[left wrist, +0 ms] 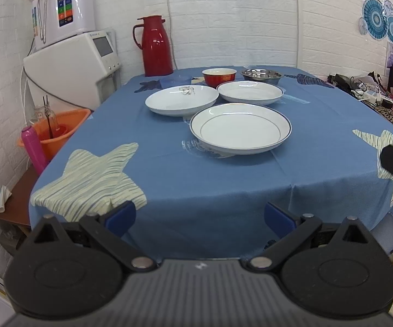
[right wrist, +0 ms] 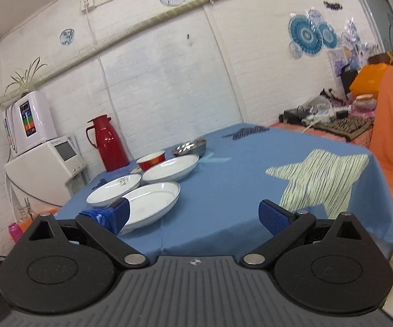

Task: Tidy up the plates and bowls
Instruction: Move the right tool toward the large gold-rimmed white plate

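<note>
- Plates and bowls sit grouped on the far half of a table [left wrist: 223,190] draped in a blue cloth with pale striped star patches.
- Nearest the cameras lies a white plate with a dark rim line [left wrist: 240,127] [right wrist: 149,205], standing alone on the cloth, clear of the others.
- Behind it, 2 more white plates rest side by side: a plate with a small printed motif [left wrist: 182,99] [right wrist: 114,190] on the left and a plain rimmed plate [left wrist: 250,92] [right wrist: 170,167] on the right, their edges close together.
- Farther back stand a red bowl [left wrist: 219,77] [right wrist: 151,160] and, to its right, a steel bowl [left wrist: 261,75] [right wrist: 190,147], both upright.
- A red thermos jug [left wrist: 155,45] [right wrist: 108,143] stands at the table's far left corner, near white appliances [left wrist: 71,62] against the brick-pattern wall.
- An orange basin [left wrist: 57,130] sits on the floor side, left of the table.
- The left gripper [left wrist: 199,219] hovers off the near edge of the table, fingers spread wide and empty.
- The right gripper [right wrist: 193,216] hangs above the near right part of the table, fingers also wide apart, gripping nothing; in its own view the left finger overlaps the nearest plate, though contact cannot be told.
</note>
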The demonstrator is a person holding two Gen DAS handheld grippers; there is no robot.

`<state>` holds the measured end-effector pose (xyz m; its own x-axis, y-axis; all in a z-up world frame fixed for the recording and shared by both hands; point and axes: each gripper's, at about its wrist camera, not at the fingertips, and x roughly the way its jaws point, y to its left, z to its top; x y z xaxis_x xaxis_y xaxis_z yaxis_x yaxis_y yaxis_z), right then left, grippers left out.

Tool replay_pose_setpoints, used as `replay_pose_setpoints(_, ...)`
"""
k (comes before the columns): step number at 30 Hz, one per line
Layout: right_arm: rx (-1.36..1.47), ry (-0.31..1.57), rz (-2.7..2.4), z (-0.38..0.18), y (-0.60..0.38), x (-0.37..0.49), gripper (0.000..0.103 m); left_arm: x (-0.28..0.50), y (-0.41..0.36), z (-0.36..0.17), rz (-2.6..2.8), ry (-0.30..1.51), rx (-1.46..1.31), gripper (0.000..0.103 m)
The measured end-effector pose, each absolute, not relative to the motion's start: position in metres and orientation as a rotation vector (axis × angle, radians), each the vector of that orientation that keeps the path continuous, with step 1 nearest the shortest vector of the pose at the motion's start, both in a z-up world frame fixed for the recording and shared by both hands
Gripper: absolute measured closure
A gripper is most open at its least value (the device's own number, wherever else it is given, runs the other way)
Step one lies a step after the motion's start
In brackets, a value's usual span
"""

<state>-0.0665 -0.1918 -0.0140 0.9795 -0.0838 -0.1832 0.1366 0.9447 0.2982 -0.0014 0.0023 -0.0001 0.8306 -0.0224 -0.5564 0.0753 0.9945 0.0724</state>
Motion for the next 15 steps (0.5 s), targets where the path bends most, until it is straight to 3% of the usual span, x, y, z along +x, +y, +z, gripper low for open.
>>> replay_pose_setpoints(3,0.22,0.199,-0.12,-0.015,-0.186,-0.059,0.014,-0.001,0.001,-0.001,-0.053,0.589,0.096,0.003)
replay_pose_setpoints(15,0.274,0.253,0.001,-0.026,-0.184,-0.054,0.014,-0.001,-0.001,-0.002,-0.071,0.59,0.104,0.003)
